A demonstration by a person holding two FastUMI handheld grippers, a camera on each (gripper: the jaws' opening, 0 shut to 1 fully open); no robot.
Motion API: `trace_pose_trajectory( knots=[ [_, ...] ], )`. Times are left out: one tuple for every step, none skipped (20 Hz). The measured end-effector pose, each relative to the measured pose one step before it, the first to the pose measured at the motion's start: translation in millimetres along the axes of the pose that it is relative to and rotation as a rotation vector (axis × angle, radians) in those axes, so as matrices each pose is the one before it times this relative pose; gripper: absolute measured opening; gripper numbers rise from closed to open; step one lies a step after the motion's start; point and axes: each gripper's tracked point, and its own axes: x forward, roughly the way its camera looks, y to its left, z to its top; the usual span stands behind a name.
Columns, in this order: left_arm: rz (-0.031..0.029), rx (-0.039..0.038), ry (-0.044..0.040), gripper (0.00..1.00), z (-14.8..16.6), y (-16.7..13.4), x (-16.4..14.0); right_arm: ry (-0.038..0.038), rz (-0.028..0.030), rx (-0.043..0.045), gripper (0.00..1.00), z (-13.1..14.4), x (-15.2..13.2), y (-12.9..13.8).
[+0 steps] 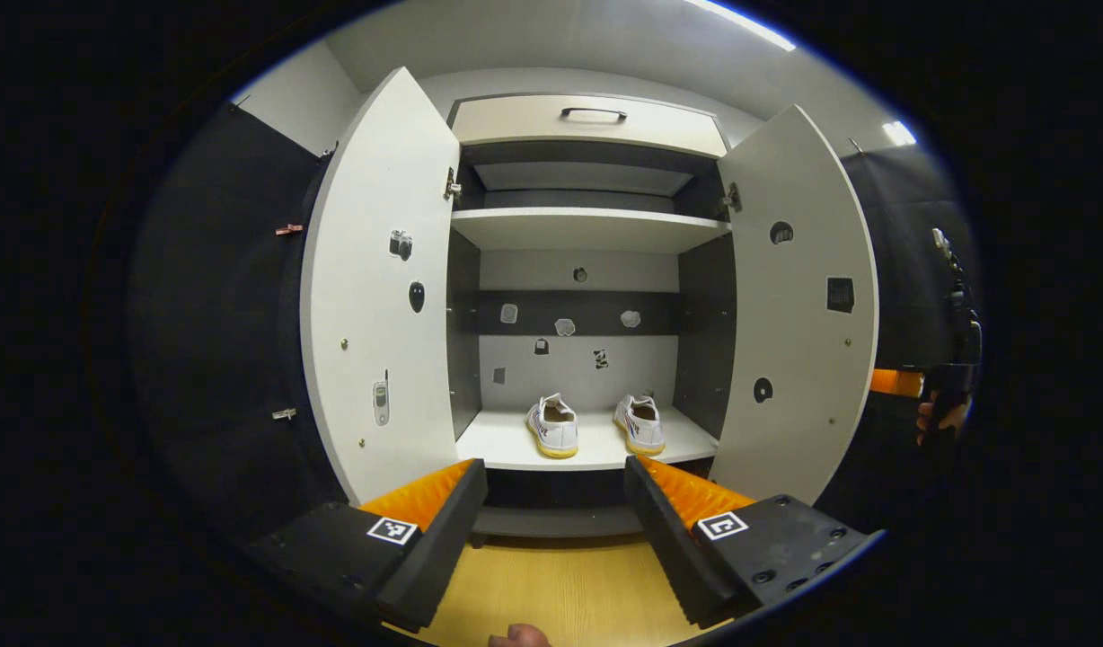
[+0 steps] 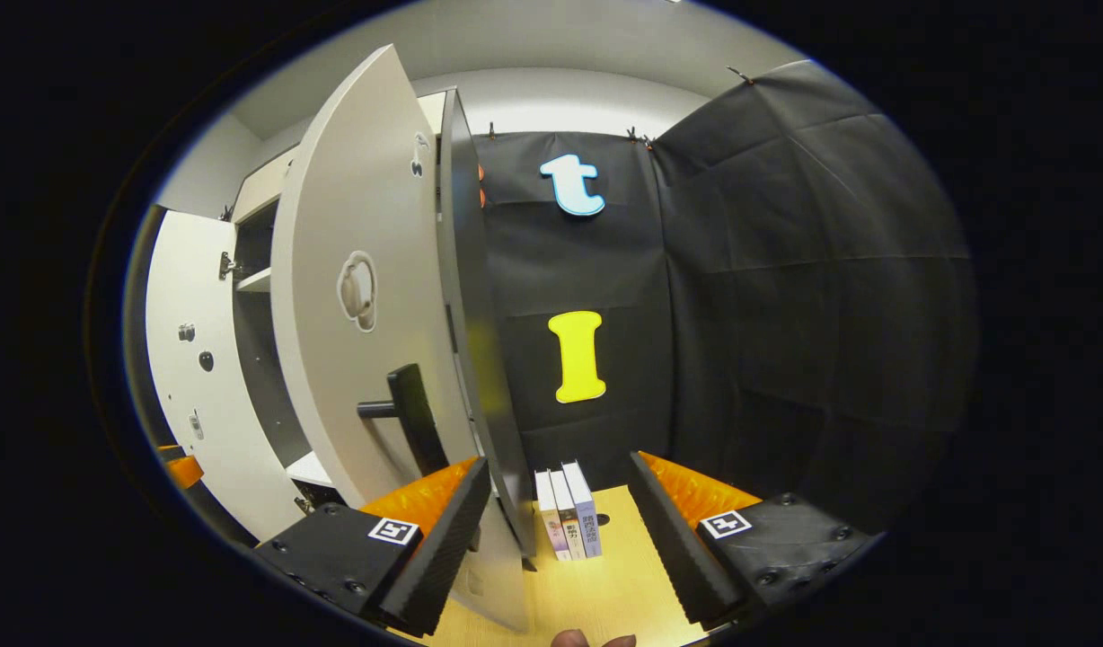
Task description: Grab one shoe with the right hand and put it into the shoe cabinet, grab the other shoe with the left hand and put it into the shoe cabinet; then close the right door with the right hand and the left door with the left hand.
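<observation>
Evidently, the right door was seen just left of the open, empty right gripper, its handle nearest.

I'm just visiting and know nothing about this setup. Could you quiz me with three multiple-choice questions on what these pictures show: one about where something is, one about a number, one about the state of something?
1. Where do the white shoes stand?
A. On the floor in front of the cabinet
B. On the lower shelf inside the cabinet
C. On the top shelf

2. How many books stand by the booth wall in the right gripper view?
A. One
B. Three
C. Six

3. How are the cabinet doors?
A. Both open
B. Both closed
C. Left closed, right open

Answers:
1. B: both shoes sit side by side on the lower shelf, in the left gripper view.
2. B: three spines stand upright together beyond the right door's edge.
3. A: the left door and right door both swing outward, showing the inside.
</observation>
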Motion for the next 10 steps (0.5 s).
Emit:
trace_pose_trajectory(
  knots=[
    [-0.00440,-0.00500,0.00395,0.97,-1.97,3.09,-2.10,-0.00744,-0.01312,-0.00512,0.97,1.93,-1.50,1.02],
    [0.00435,-0.00338,-0.00244,0.97,0.01,6.30,-2.51,-0.00086,-0.00506,0.00434,0.97,-0.75,-1.51,2.75],
    [0.00417,0.00046,0.00106,0.97,-0.44,6.73,-1.37,-0.00237,-0.00562,-0.00233,0.98,-1.23,-0.42,3.93],
    [0.00634,0.00365,0.00193,0.97,-1.14,7.24,-2.43,-0.00821,-0.00373,-0.01552,0.97,0.29,-1.31,3.41],
    [0.00677,0.00468,0.00178,0.96,-1.33,7.32,-1.31,-0.00987,-0.00229,-0.02585,0.97,0.45,-1.48,4.50],
    [0.00798,0.00170,0.00150,0.97,-1.05,7.81,-2.27,-0.01060,-0.00191,-0.02190,0.97,1.35,-2.36,5.47],
    [0.00611,-0.00172,0.00325,0.97,-1.91,7.22,-2.70,-0.00199,0.00161,-0.00199,0.97,-0.21,-4.59,9.16],
    [0.00623,-0.00313,0.00182,0.97,-1.45,7.89,-2.64,0.00212,0.00780,0.01264,0.97,-2.05,-2.34,8.83],
    [0.00717,-0.00229,0.00055,0.97,-0.71,7.40,-2.74,0.00069,0.00981,0.01331,0.97,-1.75,-1.72,9.22],
    [0.00637,-0.00065,-0.00120,0.97,0.41,8.13,-2.37,-0.00106,0.00722,0.00826,0.97,-1.29,-1.66,8.21]
  ],
)
